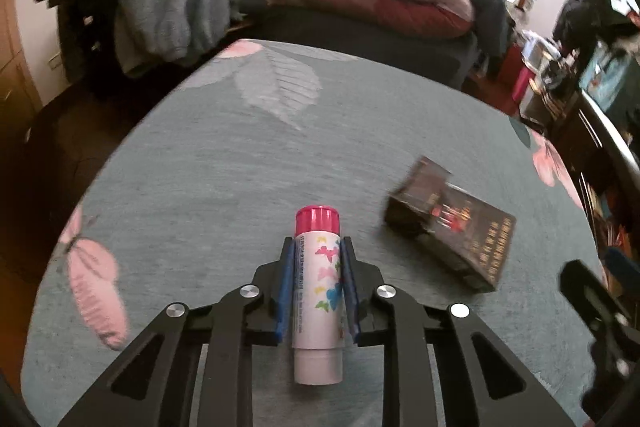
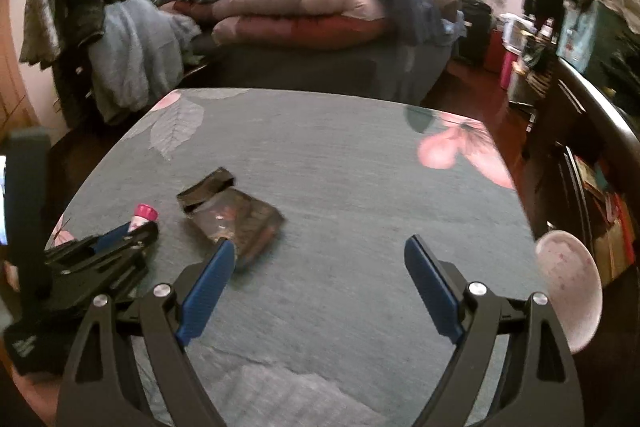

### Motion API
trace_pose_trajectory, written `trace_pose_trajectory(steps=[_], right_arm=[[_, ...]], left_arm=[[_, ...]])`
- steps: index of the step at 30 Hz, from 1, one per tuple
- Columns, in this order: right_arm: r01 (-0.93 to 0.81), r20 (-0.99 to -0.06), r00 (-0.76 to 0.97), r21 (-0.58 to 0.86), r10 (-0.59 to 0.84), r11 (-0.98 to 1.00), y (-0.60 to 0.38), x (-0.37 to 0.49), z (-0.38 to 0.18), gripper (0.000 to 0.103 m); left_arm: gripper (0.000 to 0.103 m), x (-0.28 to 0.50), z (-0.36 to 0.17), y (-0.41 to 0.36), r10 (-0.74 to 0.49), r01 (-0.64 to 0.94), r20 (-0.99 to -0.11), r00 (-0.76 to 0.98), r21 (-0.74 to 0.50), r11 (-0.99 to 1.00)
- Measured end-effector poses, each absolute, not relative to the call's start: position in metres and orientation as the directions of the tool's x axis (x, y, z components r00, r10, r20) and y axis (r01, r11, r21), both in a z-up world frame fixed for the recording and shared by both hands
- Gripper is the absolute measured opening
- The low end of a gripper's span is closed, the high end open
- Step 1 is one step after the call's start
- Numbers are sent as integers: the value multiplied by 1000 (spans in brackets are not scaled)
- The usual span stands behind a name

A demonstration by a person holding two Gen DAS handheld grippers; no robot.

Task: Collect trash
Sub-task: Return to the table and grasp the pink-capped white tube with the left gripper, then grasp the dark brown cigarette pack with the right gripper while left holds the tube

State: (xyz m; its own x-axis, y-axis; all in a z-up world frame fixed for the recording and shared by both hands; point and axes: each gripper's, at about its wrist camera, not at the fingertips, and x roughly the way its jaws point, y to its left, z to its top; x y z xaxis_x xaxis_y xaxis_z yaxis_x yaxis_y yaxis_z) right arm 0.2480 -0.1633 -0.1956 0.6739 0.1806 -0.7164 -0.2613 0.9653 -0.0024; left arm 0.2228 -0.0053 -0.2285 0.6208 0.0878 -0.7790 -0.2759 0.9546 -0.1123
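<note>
Left gripper point(image 1: 318, 247) is clamped on a white tube point(image 1: 318, 291) with a pink cap and butterfly print; both blue pads press its sides, and the tube lies on the grey-green floral cloth point(image 1: 224, 171). Right gripper point(image 2: 318, 251) stands wide with nothing between its pads, low over the same cloth. A dark flat box point(image 2: 236, 221) with one end flap open lies just beyond its left finger, near the tube. A pale pink bowl point(image 2: 570, 291) sits at the cloth's right edge.
</note>
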Motion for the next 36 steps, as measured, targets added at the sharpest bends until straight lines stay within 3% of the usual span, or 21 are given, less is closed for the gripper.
trace_pose_trajectory(steps=[2,4,14,17,20,22,36], right_arm=[[-294,-729,654,-2,200,956,-149,256,-200,88],[-319,-747,630,0,211,948,-136,265,-206,97],[-399,-782,594,-81,190,913,-88,298,-235,99],[-414,-794,583,-105,175,904,-81,300,-242,91],[-426,-803,570,-110,172,898,-81,296,-245,73],[-432,-799,571,-99,187,897,-81,291,-242,69],[-320,-732,649,-15,208,947,-160,251,-200,68]], left_arm=[[22,217,-224,8,103,-299,-766,634,-120,947],[22,212,-219,19,123,-320,-755,644,-120,940],[22,207,-212,53,120,-352,-735,668,-169,921],[22,208,-215,55,103,-345,-738,667,-183,921],[22,209,-217,54,98,-341,-741,664,-184,922],[22,209,-216,53,91,-336,-742,665,-188,923],[22,212,-194,-3,49,-227,-722,691,-152,962]])
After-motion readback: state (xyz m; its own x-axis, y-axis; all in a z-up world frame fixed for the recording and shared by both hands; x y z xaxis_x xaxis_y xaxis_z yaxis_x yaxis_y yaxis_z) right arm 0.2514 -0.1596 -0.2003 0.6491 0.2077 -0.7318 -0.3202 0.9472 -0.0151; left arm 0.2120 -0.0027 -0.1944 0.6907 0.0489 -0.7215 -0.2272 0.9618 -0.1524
